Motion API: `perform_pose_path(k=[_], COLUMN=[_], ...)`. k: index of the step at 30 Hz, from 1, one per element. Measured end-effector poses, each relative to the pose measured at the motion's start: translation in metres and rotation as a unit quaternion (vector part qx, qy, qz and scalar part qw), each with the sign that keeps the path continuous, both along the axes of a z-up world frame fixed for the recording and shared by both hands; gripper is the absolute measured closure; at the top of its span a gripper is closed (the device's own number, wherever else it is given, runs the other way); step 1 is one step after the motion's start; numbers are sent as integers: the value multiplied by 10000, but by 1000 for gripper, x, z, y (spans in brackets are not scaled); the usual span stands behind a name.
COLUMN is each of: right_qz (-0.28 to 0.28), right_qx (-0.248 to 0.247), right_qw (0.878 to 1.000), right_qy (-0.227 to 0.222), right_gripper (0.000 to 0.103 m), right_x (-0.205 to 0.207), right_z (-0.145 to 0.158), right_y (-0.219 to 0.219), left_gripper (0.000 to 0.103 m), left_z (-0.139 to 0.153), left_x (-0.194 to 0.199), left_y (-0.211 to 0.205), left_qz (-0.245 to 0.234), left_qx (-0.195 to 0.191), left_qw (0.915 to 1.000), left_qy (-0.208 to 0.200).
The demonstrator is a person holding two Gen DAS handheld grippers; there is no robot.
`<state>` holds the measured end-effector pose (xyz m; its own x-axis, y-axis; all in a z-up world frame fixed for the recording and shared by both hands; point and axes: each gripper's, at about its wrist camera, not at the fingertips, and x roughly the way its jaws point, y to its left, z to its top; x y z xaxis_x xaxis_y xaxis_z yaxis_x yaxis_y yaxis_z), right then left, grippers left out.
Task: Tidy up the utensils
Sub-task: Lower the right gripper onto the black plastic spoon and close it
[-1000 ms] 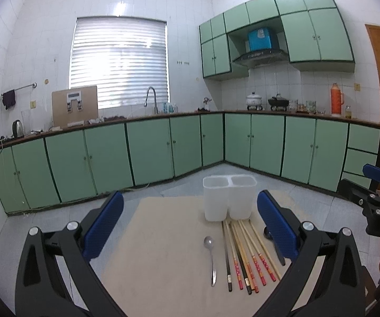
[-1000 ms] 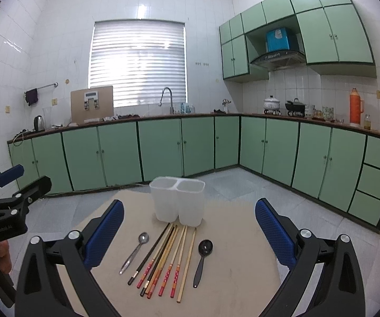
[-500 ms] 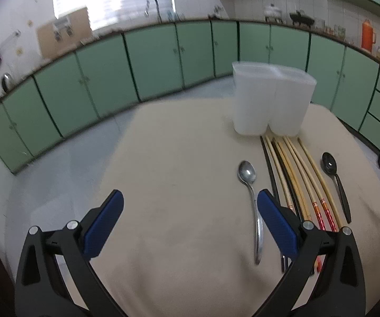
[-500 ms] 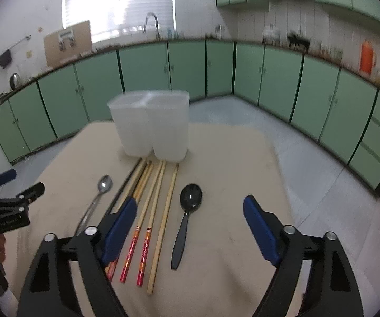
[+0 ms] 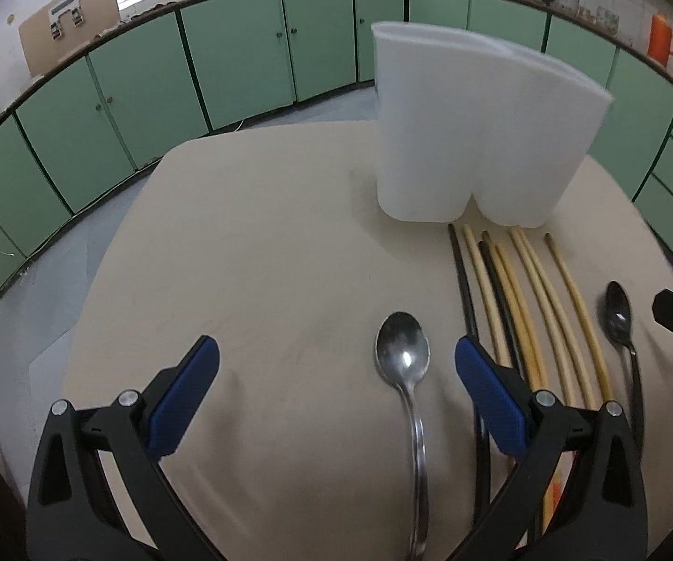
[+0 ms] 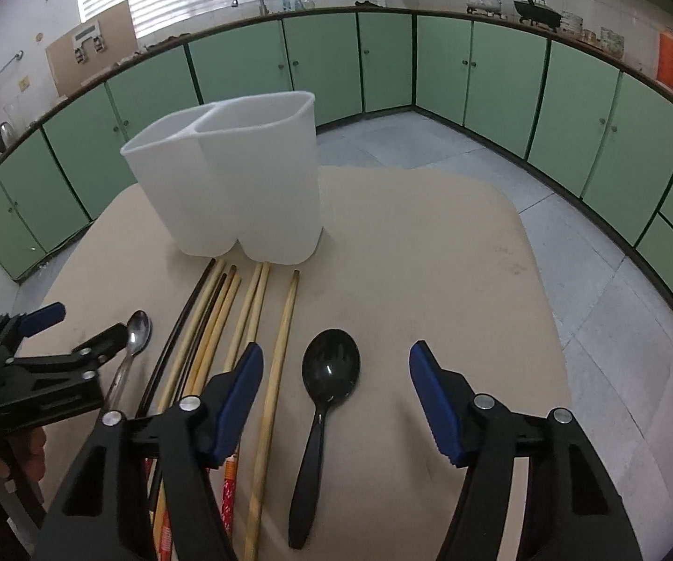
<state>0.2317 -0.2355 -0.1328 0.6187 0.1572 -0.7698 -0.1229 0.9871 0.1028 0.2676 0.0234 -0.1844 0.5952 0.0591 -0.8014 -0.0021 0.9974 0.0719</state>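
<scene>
**Left wrist view: hand-held grippers poised over cutlery on kitchen worktop**

Left wrist view, nearest the lens: the left hand-held gripper (image 5: 336, 388) stands spread wide, blue pads apart, holding nothing, with the shiny metal spoon (image 5: 406, 374) lying between its fingers on the beige worktop (image 5: 242, 257). Just beside the spoon, a row of wooden and black chopsticks (image 5: 523, 308) lies side by side. In the right wrist view, the right hand-held gripper (image 6: 336, 397) is likewise spread and empty, straddling the glossy black plastic spoon (image 6: 329, 374), which rests just right of the chopsticks. Beyond the chopstick tips stands the white translucent two-compartment plastic holder (image 6: 233, 187), upright, with nothing seen inside it. Behind, green kitchen cabinets (image 6: 500, 65) line the walls.
</scene>
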Motion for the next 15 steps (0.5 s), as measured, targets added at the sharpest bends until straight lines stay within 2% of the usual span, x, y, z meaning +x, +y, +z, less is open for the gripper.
perform_pose_path(k=[3, 8, 15], right_qz=[-12, -20, -140], right_qx=[-24, -58, -43], right_qw=[9999, 9997, 9985], right_qy=[98, 233, 530], right_gripper=[42, 44, 45], right_x=[5, 13, 31], right_z=[-6, -14, -26], right_y=[0, 2, 1], left_gripper=[6, 18, 18], left_z=[-6, -17, -14], left_x=[3, 11, 13], left_y=[-4, -5, -6], left_qz=[4, -25, -1], left_qx=[109, 137, 43], left_qw=[9999, 9995, 9994], left_qy=[84, 276, 346])
